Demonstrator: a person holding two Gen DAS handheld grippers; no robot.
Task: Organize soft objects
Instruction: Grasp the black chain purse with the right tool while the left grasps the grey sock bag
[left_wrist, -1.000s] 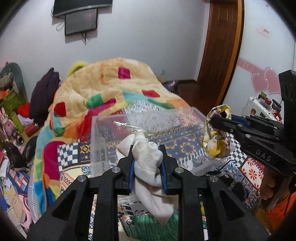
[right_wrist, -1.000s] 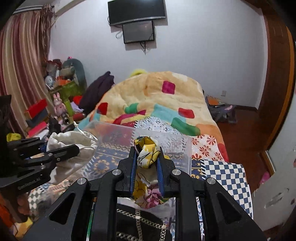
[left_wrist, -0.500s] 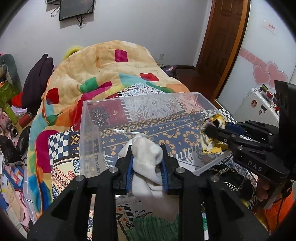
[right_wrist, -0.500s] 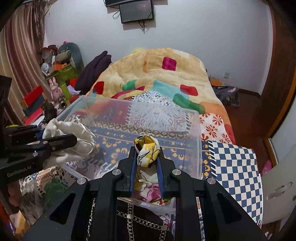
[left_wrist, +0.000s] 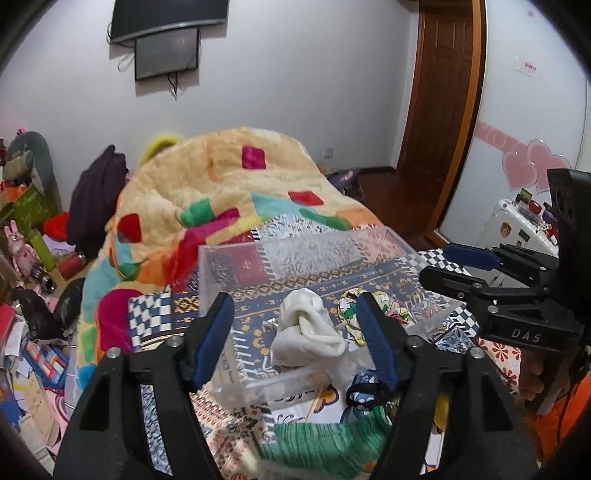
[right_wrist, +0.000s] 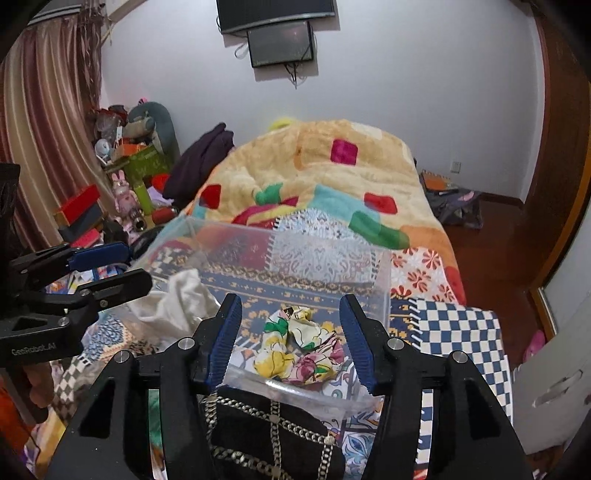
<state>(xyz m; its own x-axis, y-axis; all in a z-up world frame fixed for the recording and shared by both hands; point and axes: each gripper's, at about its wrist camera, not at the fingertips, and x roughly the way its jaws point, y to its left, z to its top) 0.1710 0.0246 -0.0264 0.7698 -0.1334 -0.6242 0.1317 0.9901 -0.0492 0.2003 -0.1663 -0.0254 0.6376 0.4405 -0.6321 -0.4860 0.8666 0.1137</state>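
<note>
A clear plastic bin (left_wrist: 218, 273) (right_wrist: 384, 280) sits on the patterned bed. A white cloth (left_wrist: 306, 328) (right_wrist: 177, 302) lies inside it on the left. A yellow floral cloth (right_wrist: 299, 347) (left_wrist: 384, 314) lies inside it on the right. My left gripper (left_wrist: 295, 325) is open and empty, just above the bin's near wall, with the white cloth between its jaws' line of sight. My right gripper (right_wrist: 290, 332) is open and empty above the floral cloth. The right gripper also shows in the left wrist view (left_wrist: 454, 266), and the left gripper shows in the right wrist view (right_wrist: 125, 266).
A green knit cloth (left_wrist: 325, 443) and a black item with a chain (right_wrist: 269, 435) lie on the bed in front of the bin. A large colourful blanket (left_wrist: 221, 192) is heaped behind it. Toys and boxes (right_wrist: 122, 192) crowd the floor at left.
Both grippers moved over the bin and opened. The white cloth and the floral cloth dropped out of them into the bin.
</note>
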